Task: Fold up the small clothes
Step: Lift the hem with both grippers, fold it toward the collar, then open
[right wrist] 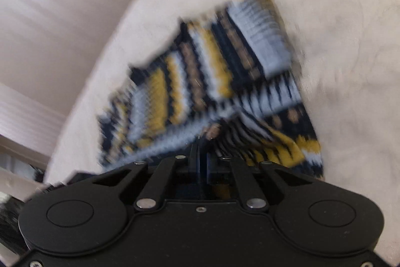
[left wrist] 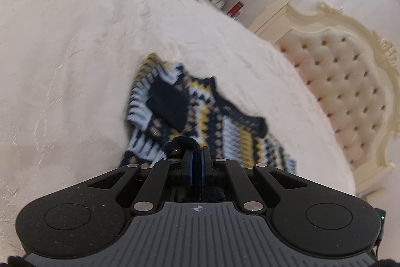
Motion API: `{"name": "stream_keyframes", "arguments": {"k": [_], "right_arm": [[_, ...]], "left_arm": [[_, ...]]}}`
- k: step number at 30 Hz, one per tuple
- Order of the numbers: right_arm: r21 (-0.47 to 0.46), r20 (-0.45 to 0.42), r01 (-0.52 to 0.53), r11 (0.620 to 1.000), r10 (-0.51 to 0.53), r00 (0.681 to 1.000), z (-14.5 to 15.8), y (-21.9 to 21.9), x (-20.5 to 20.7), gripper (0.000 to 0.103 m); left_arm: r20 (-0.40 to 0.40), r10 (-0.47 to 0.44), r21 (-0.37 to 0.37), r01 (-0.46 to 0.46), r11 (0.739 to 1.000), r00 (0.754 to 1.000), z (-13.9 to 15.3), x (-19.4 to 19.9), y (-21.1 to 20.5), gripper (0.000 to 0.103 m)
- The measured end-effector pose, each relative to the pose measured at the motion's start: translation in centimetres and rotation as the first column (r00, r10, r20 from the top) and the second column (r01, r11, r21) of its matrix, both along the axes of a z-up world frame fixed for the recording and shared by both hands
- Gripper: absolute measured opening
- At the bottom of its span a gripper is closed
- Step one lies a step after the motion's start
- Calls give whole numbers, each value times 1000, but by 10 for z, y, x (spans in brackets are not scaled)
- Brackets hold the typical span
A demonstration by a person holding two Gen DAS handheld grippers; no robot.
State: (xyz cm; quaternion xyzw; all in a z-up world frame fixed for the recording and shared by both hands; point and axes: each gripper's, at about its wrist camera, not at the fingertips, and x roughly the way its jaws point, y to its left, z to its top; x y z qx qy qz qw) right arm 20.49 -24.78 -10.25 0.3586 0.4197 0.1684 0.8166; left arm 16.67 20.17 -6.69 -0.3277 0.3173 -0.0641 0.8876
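Mid-fold. The knit [left wrist: 200,111], a small navy, yellow and white patterned garment, lies on the cream bed [left wrist: 75,41], centre of the left wrist frame, headboard [left wrist: 345,81] at right. Left gripper [left wrist: 196,159] is pressed together on a dark hem at lower centre. Right gripper [right wrist: 200,154] is also closed; the right wrist frame is smeared, but it looks pinched on a knit [right wrist: 212,71] edge with a flap doubled over above it. Next move, I'd judge: carry both held edges across together, lay them flush, then let go without dragging the layers.
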Motion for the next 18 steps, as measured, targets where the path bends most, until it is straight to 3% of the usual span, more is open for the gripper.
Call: {"name": "stream_keyframes", "arguments": {"k": [3,6,13,18], "right_arm": [[66,108,57,996,-64,992,21,-12,-6,12],[94,158,79,992,-93,983,34,-18,0,12],[102,173,120,988,-136,975,41,-18,46,12],[72,126,142,987,-150,981,22,-12,83,12]], "left_arm": [[44,-11,4,11,1000,999,17,3,-4,5],[83,-22,0,22,1000,996,34,15,-6,5],[129,-18,33,14,999,991,54,64,-13,5],[88,-1,71,-5,997,996,42,99,-20,5]]}}
